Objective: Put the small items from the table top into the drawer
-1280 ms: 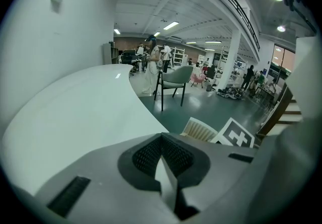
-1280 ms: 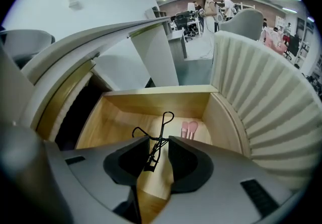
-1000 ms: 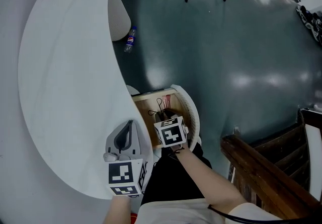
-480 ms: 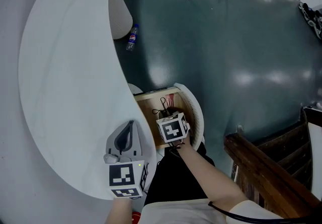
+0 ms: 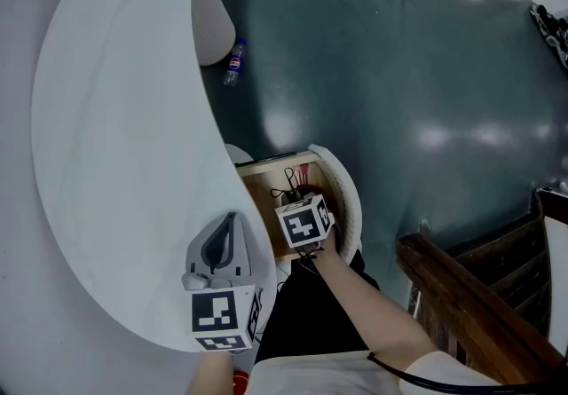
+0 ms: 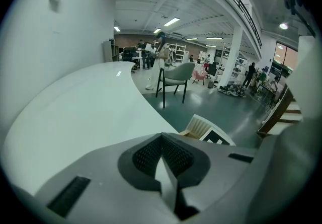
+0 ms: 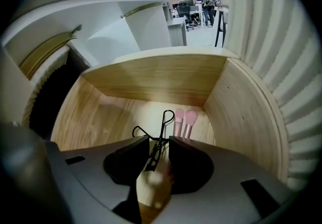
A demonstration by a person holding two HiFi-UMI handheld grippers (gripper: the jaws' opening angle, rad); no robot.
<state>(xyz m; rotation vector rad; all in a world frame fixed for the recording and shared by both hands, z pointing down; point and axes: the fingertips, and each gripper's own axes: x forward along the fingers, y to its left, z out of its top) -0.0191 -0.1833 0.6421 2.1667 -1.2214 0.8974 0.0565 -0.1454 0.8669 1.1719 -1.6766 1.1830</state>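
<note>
The open wooden drawer (image 5: 257,207) juts from under the curved white table (image 5: 115,118). On its floor (image 7: 121,117) lie a black eyelash curler (image 7: 162,127) and two pink brushes (image 7: 184,122). My right gripper (image 7: 153,155) points steeply down into the drawer, its marker cube (image 5: 303,223) over the contents. Its jaws stand a little apart, with a small pale, blurred item (image 7: 152,178) gripped between them. My left gripper (image 5: 231,220) rests on the table's near edge, shut with nothing in it (image 6: 166,167).
The drawer's ribbed white front (image 5: 344,202) curves round on the right. A bottle (image 5: 232,62) lies on the dark floor by the table's pedestal. A chair (image 6: 173,79) stands farther off, and a dark wooden rail (image 5: 470,304) runs at the lower right.
My right gripper has sunk a little deeper into the drawer. The left gripper has not moved.
</note>
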